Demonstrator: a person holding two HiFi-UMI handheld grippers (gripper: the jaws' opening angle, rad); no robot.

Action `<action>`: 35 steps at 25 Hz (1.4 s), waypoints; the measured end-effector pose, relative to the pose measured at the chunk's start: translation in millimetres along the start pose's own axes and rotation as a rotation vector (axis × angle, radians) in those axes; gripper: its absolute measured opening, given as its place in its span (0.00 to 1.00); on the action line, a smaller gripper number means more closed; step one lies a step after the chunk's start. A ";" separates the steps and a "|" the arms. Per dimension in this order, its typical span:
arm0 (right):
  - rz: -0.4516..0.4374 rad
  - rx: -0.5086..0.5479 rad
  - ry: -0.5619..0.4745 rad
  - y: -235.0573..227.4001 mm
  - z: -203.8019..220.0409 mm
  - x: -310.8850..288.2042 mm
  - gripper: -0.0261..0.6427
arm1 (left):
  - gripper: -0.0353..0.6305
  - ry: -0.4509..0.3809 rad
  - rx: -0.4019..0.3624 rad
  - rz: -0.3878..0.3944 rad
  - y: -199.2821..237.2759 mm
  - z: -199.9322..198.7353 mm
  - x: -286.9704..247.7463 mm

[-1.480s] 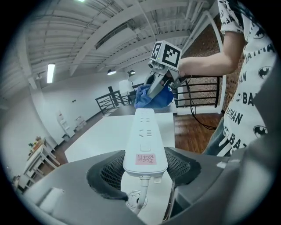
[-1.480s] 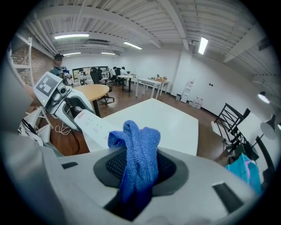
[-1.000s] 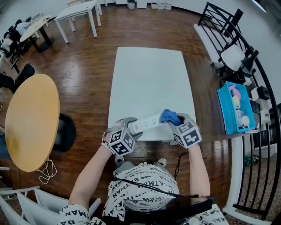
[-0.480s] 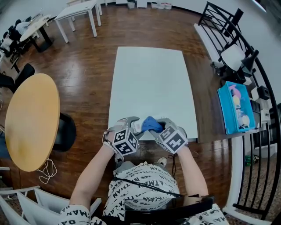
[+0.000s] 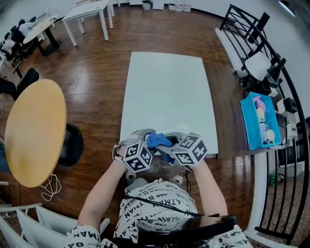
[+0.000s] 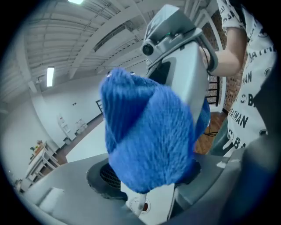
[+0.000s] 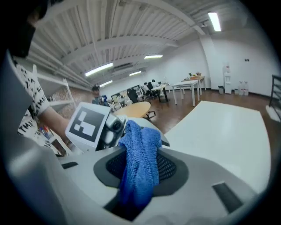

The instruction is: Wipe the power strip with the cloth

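The left gripper (image 5: 143,140) is at the near edge of the white table (image 5: 164,92), shut on one end of the white power strip (image 5: 175,131). In the left gripper view the strip's end (image 6: 148,205) sits between the jaws, with the blue cloth (image 6: 145,145) on top of it. The right gripper (image 5: 164,146) is shut on that blue cloth (image 5: 157,140) and presses it on the strip close to the left gripper. In the right gripper view the cloth (image 7: 140,162) hangs bunched between the jaws, and the left gripper's marker cube (image 7: 89,123) is just behind it.
A round wooden table (image 5: 34,131) stands to the left with a dark stool beside it. A blue bin (image 5: 259,118) and black metal railings (image 5: 286,145) are on the right. White desks (image 5: 89,14) stand at the far end. A person's torso is below the grippers.
The right gripper has slid the blue cloth leftward along the power strip, from its right end up to the left gripper. The left gripper has stayed put.
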State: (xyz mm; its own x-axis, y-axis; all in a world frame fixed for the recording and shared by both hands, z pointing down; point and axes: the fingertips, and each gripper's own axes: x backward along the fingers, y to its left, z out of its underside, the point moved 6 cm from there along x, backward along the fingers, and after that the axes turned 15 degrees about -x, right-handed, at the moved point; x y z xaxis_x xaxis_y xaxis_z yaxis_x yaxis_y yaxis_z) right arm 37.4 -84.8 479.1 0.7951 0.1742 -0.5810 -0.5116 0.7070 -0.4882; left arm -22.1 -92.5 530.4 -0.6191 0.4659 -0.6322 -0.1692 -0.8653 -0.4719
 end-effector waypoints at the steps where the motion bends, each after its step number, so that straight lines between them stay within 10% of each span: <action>1: -0.043 -0.041 -0.042 -1.2 -3.4 7.0 0.24 | 0.47 0.000 0.001 -0.003 0.8 0.4 0.8; 5: -0.044 -0.074 -0.131 -7.7 -16.5 29.5 0.24 | 0.47 0.011 -0.002 -0.008 3.7 3.8 2.7; 15: 0.061 0.100 0.107 3.5 7.4 0.3 0.24 | 0.47 0.004 -0.048 0.009 -5.4 -6.5 -0.2; 22: 0.318 0.208 0.126 -20.3 7.8 11.2 0.24 | 0.47 0.001 -0.036 0.006 -8.7 -6.9 2.1; 35: 0.570 0.091 0.063 -87.4 20.6 83.0 0.24 | 0.47 -0.021 0.021 -0.004 -6.5 -1.2 13.3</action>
State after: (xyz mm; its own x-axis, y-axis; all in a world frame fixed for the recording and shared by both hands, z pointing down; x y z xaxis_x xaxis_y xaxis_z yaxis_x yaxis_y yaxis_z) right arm 154.9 -118.0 487.0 0.3802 0.5054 -0.7747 -0.8207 0.5705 -0.0306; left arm -28.4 -80.5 524.3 -0.6341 0.4655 -0.6175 -0.1873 -0.8672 -0.4615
